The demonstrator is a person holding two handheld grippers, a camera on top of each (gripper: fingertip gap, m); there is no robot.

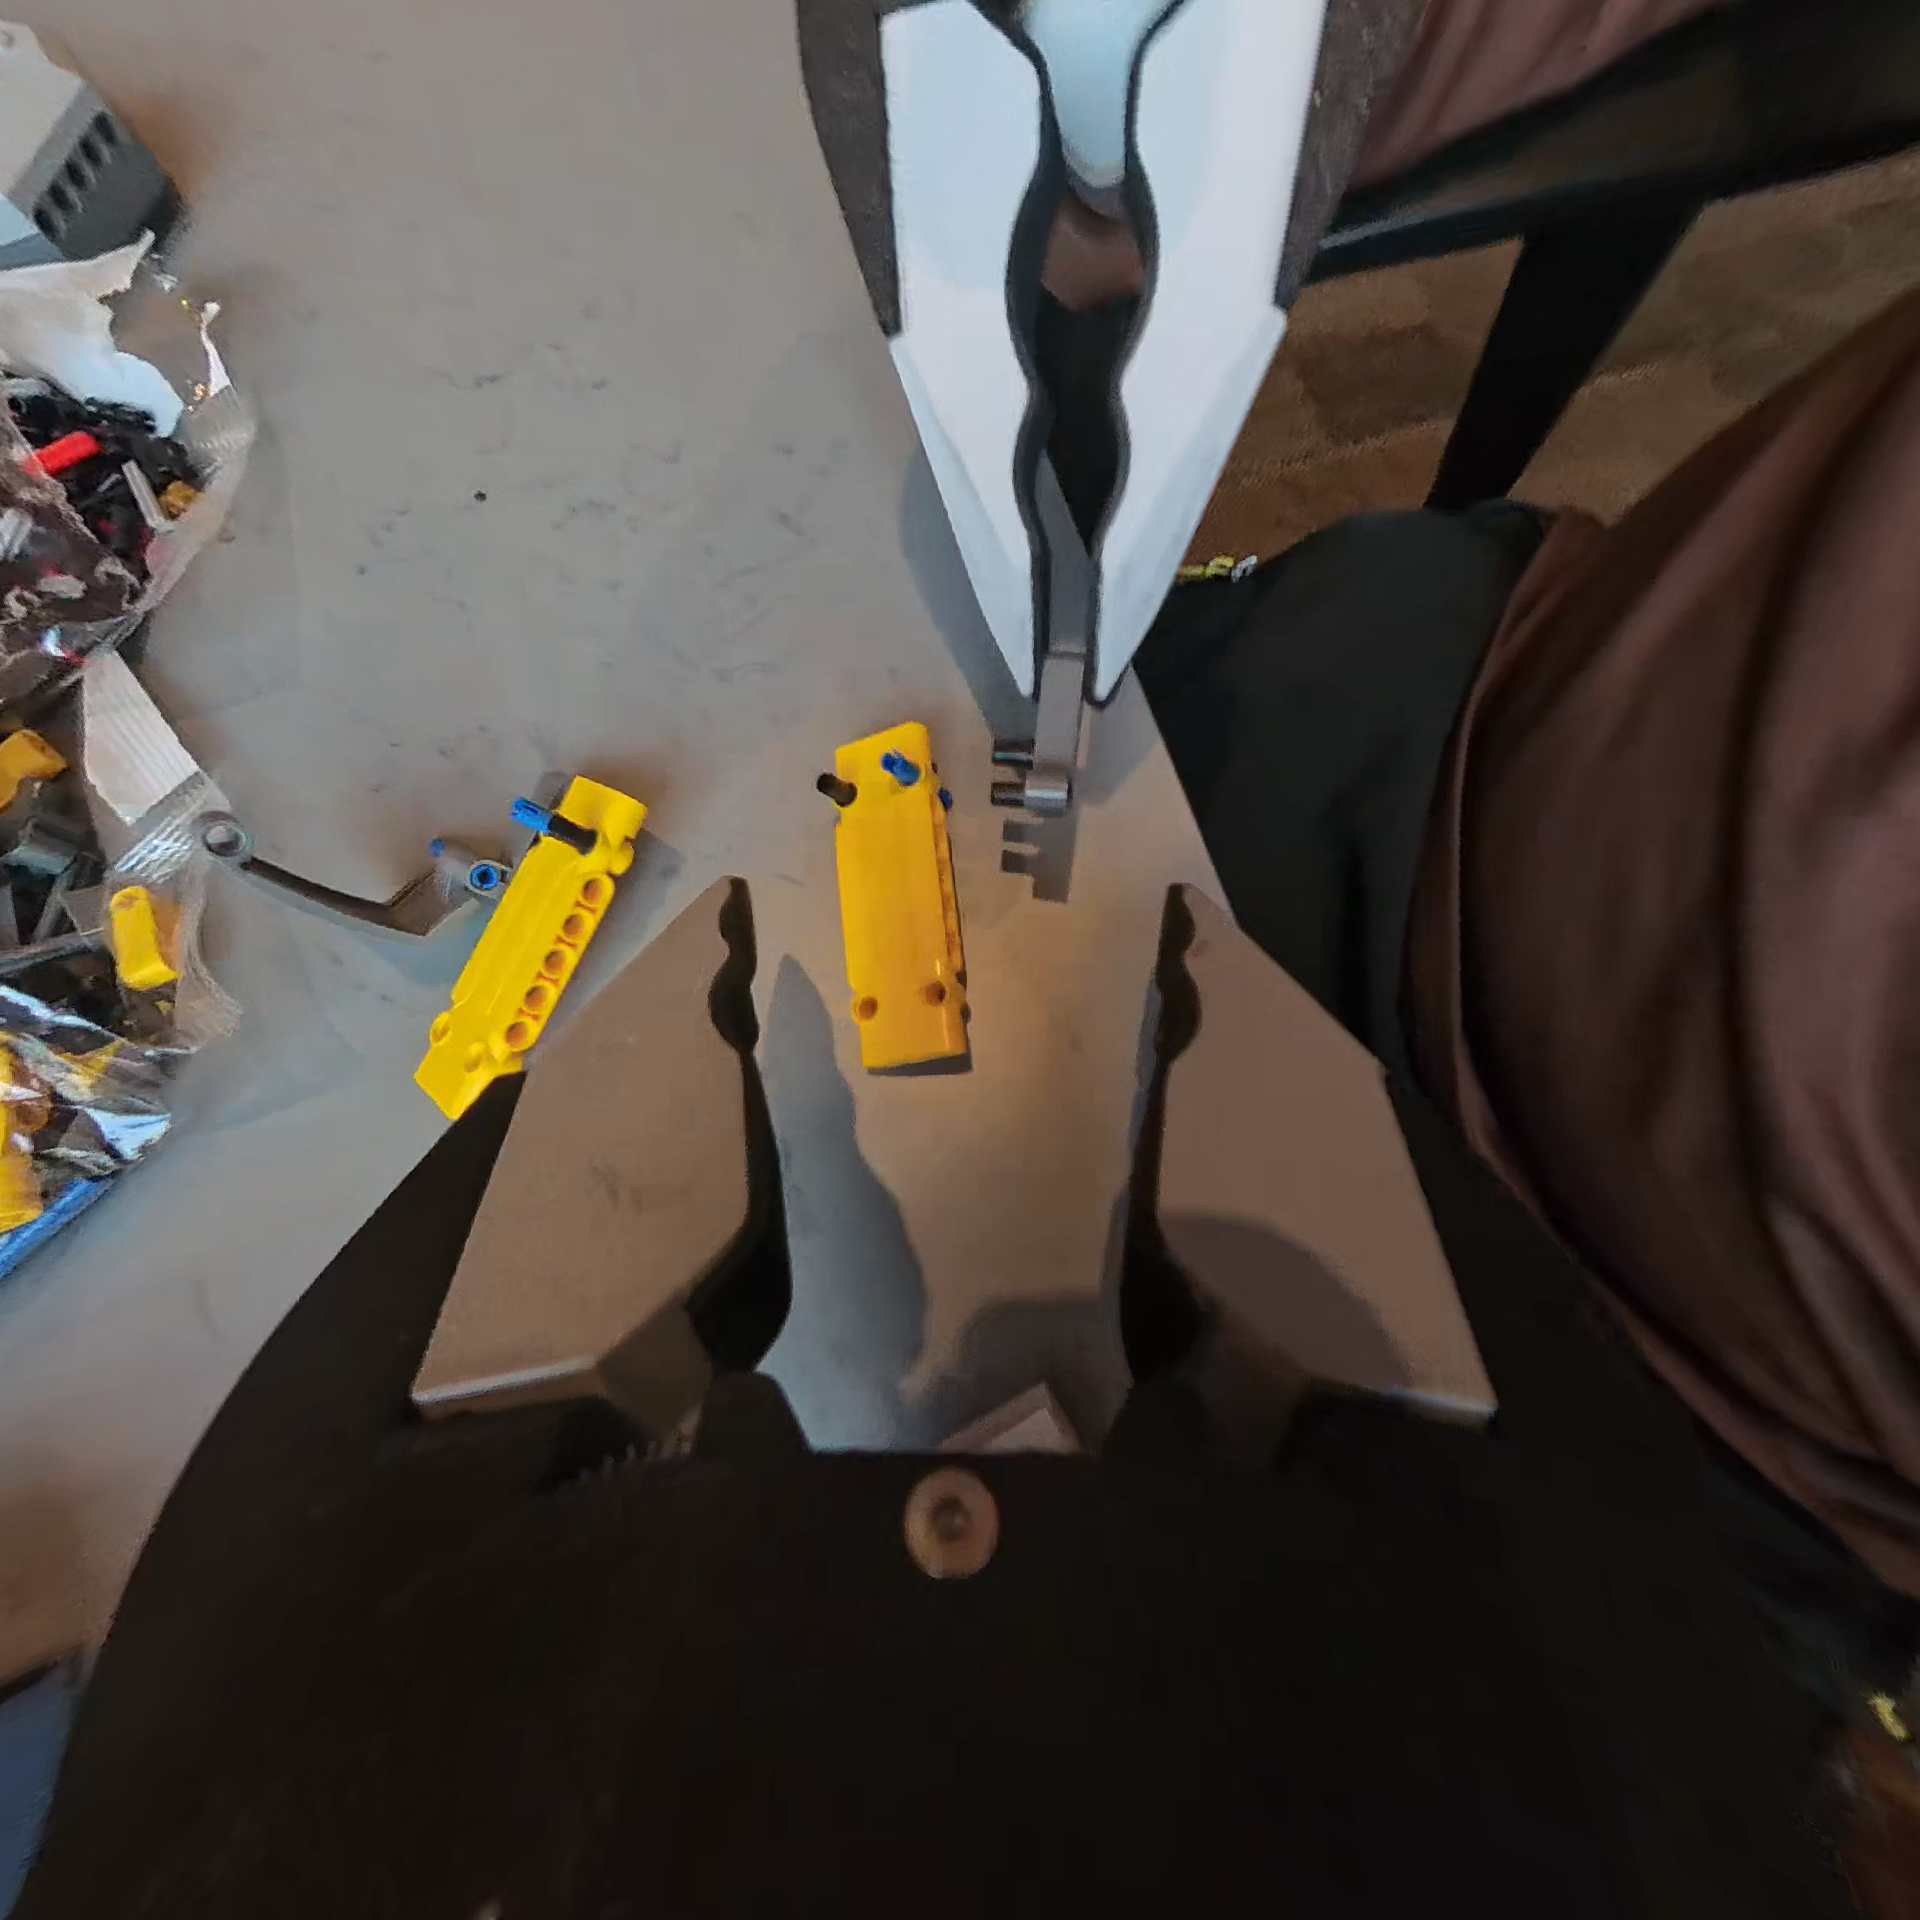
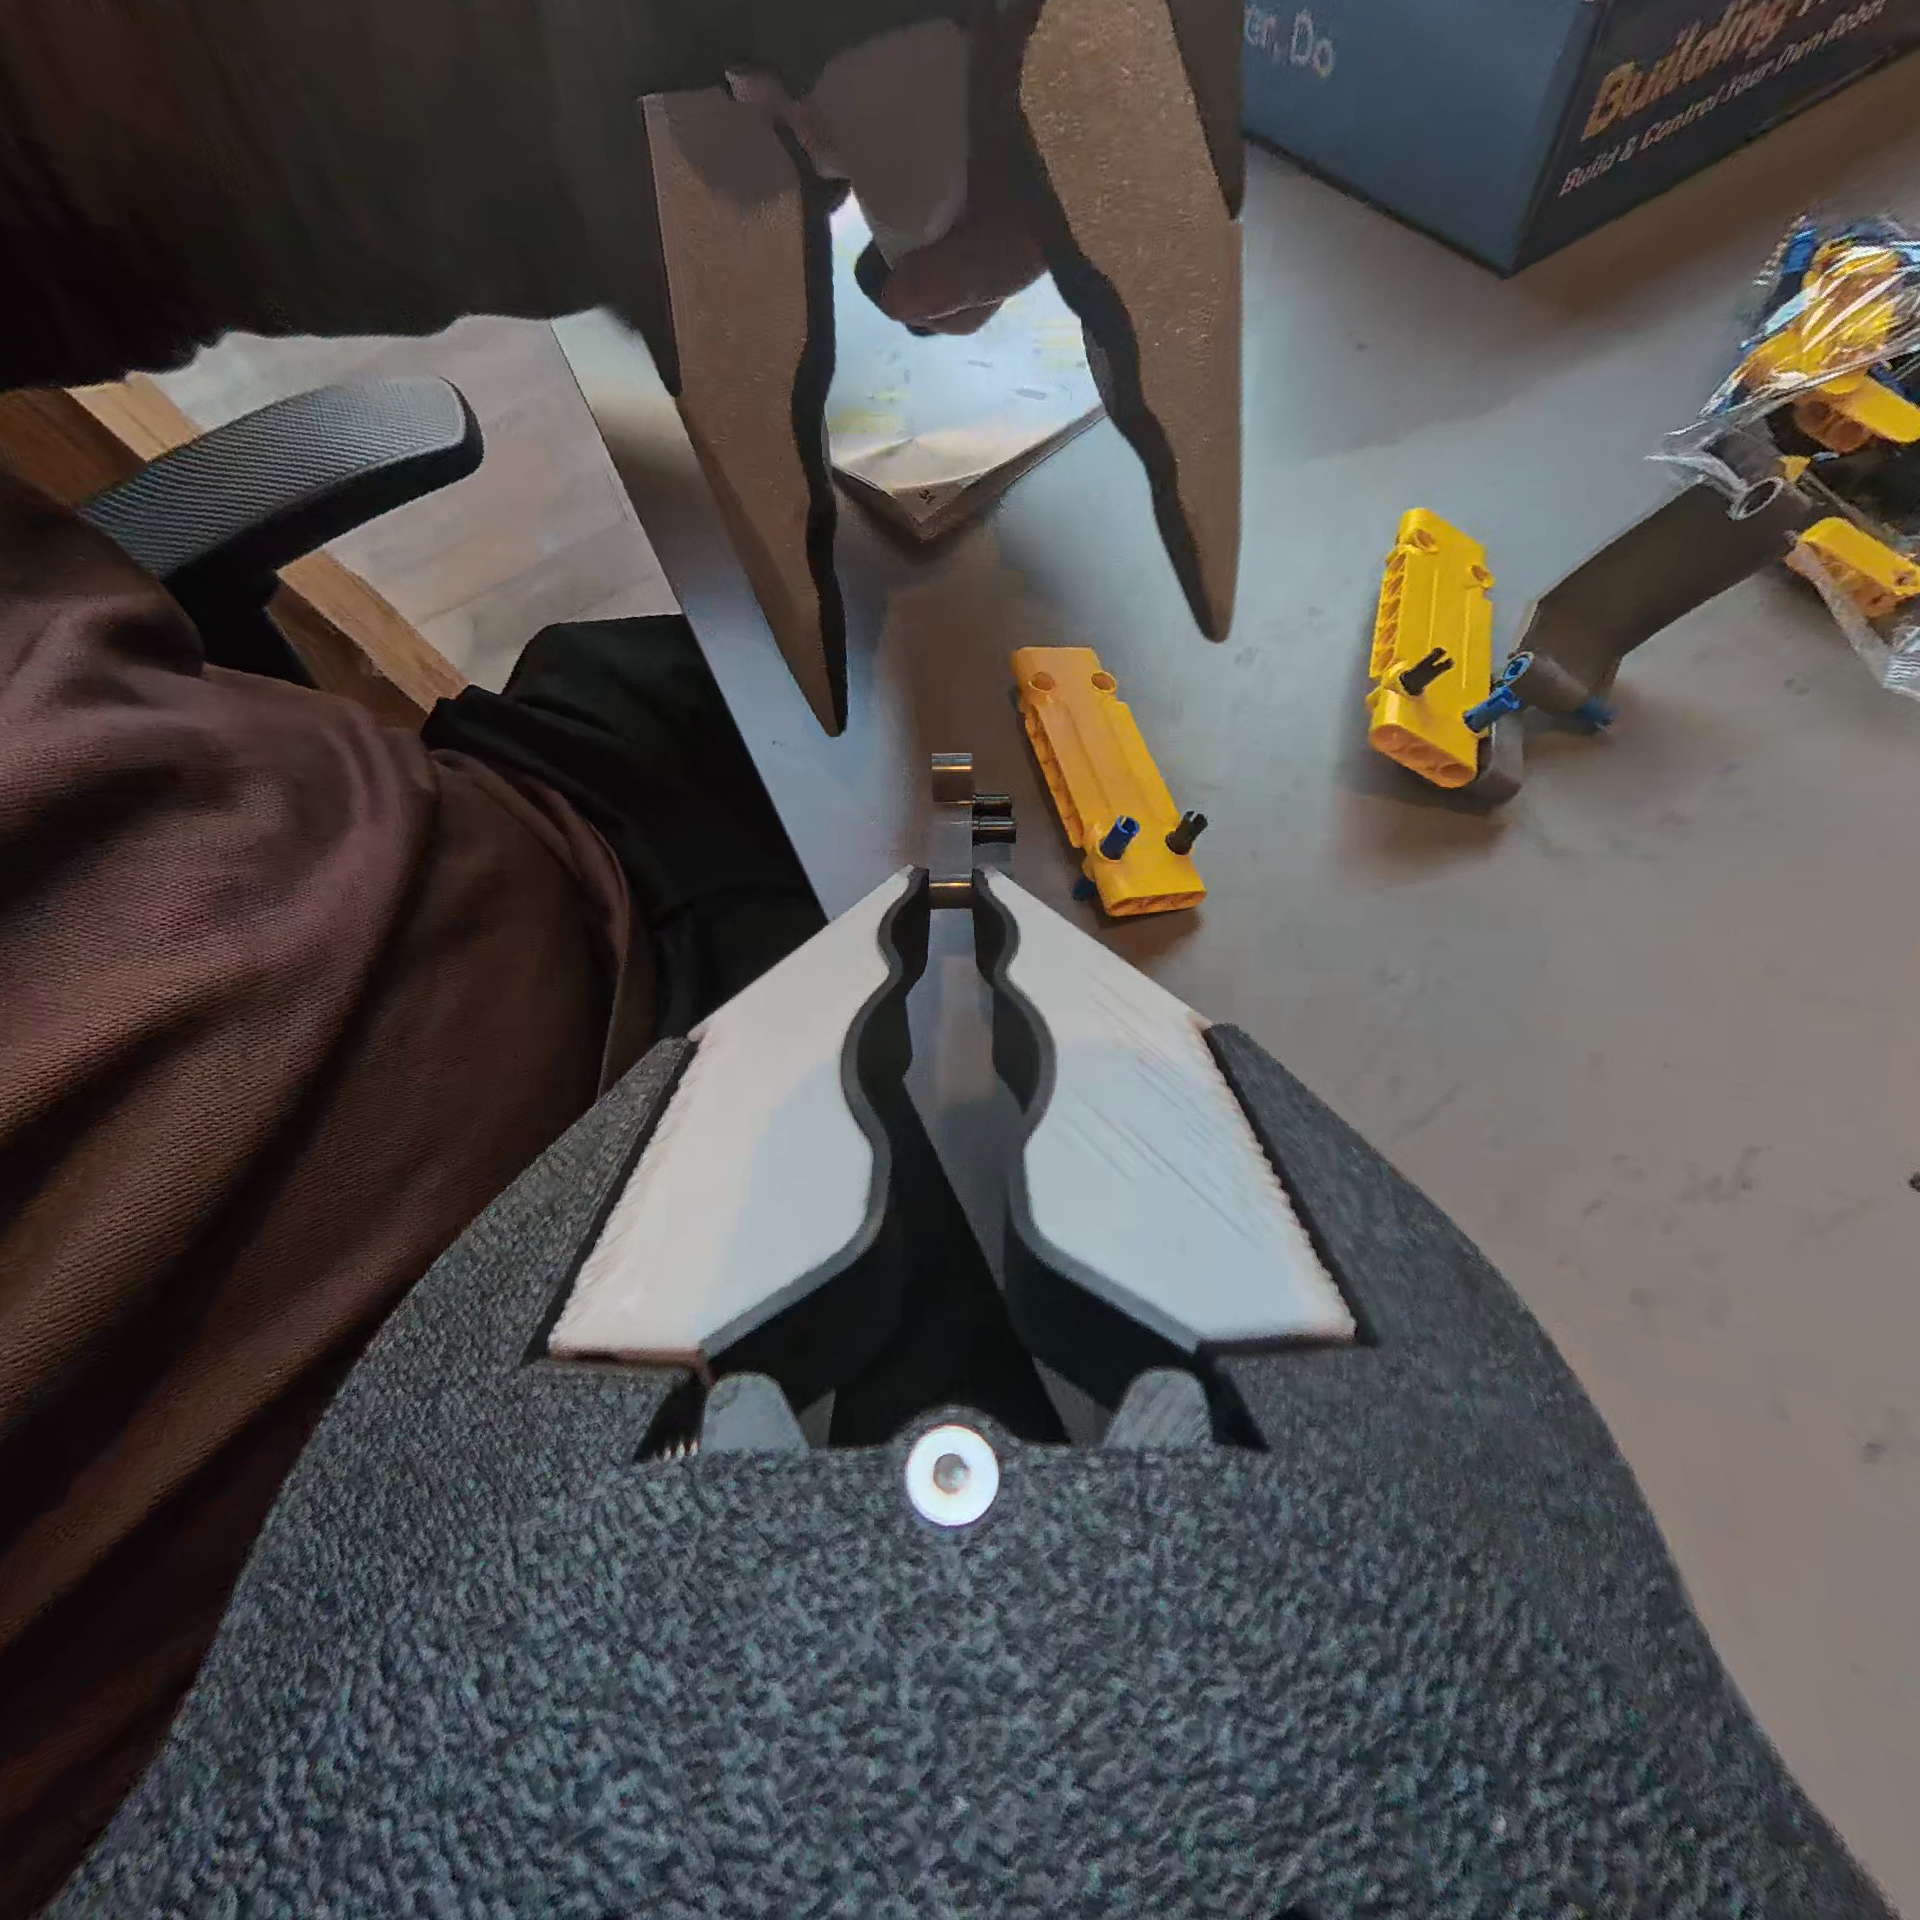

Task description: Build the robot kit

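Office-type rm: desk (image 2: pixel 1455 1039), swivel-chair armrest (image 2: pixel 301 457).

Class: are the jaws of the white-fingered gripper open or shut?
Shut: the right gripper pinches a grey beam between its tips.

A pale grey tabletop (image 1: pixel 582 436), scuffed and faintly marked, filled most of both views under soft light that threw blurred shadows. Its straight edge ran along the side where a person in brown clothing (image 1: pixel 1704 831) sat. Beyond that edge lay a brownish floor (image 1: pixel 1382 384) and the dark leg of a chair (image 1: pixel 1538 343). A black padded armrest (image 2: pixel 291 468) showed beside light wooden flooring (image 2: pixel 499 582).
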